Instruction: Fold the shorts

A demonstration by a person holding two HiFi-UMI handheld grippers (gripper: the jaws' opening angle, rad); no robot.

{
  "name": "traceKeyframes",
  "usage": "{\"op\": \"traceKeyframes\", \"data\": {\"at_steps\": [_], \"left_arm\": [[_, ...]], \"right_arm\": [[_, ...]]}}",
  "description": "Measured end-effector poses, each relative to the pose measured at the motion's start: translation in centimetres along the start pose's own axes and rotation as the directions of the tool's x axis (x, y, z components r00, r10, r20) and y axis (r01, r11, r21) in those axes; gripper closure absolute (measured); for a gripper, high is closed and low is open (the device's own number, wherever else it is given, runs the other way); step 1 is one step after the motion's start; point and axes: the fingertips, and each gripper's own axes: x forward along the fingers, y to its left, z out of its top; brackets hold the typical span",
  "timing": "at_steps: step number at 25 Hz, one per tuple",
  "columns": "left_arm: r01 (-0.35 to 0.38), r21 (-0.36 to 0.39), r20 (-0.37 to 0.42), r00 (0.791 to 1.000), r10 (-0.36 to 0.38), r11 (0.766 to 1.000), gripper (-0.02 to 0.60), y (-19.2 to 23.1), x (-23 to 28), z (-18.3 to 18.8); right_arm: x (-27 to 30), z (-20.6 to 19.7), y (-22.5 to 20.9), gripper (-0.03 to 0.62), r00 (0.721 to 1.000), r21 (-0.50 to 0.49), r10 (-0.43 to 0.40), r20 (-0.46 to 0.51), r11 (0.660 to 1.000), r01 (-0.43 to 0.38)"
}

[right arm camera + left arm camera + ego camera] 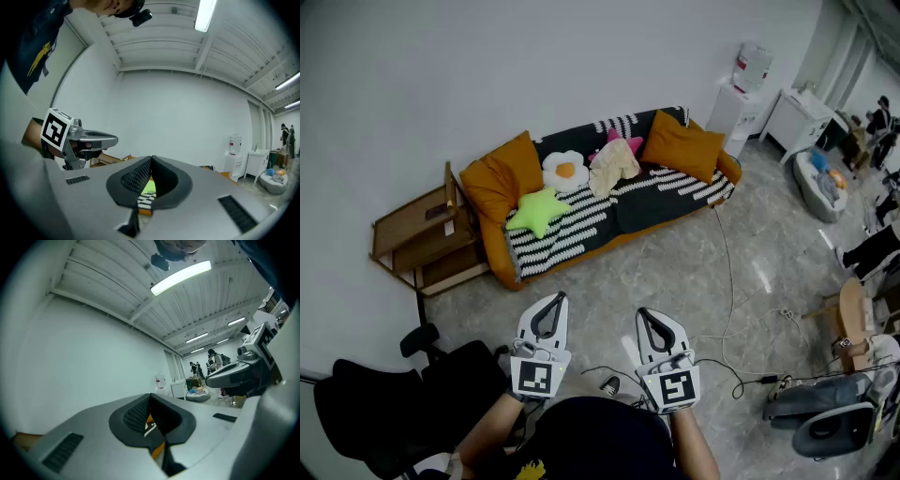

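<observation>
Only the black-and-white square markers on the cubes show clearly; the yellow print on the person's shirt is too small to read. The left gripper and right gripper are both closed and empty. The shorts lie crumpled on the sofa among cushions, well apart from the grippers. A cable crosses the floor between them, and a chair stands at the left.

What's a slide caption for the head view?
Left tongs and right tongs, shut and empty, face a striped sofa where the shorts lie among cushions.
</observation>
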Motion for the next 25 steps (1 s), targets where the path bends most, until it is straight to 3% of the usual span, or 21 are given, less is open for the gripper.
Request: {"op": "traceKeyframes", "data": {"at_steps": [7,12,19,22,24,25], "left_arm": [[0.030,0.058,-0.034,0.999,-0.028,0.998,0.569,-0.2,-0.1,-1.3],[0.077,0.209,-0.086,0.994,-0.060,0.975,0.569,-1.2,0.4,-1.7],[0.074,0.206,-0.065,0.996,-0.062,0.976,0.569,-2.0,0.7,-1.2],[0.074,0.238,-0.033,0.997,-0.068,0.968,0.568,-2.0,1.1,-0.4],[0.090,0.210,-0.089,0.993,-0.072,0.974,0.470,-2.4,0.5,-1.4],[0.098,0.194,-0.125,0.989,-0.074,0.976,0.459,-2.8,0.3,-2.0]], "right_arm": [[-0.7,-0.4,-0.6,0.577,0.999,0.035,-0.047,0.012,0.998,0.047],[-1.4,-0.9,-1.7,0.577,0.998,0.039,-0.068,-0.006,0.997,0.069],[-2.4,-0.9,-2.7,0.577,0.995,0.032,-0.096,0.001,0.995,0.096],[-2.8,0.2,-3.7,0.577,0.987,0.056,-0.148,0.061,0.988,0.145],[-3.5,0.0,-3.5,0.577,0.985,0.082,-0.159,0.064,0.985,0.154],[-4.0,-0.4,-3.5,0.551,0.987,0.085,-0.155,0.049,0.985,0.151]]}}
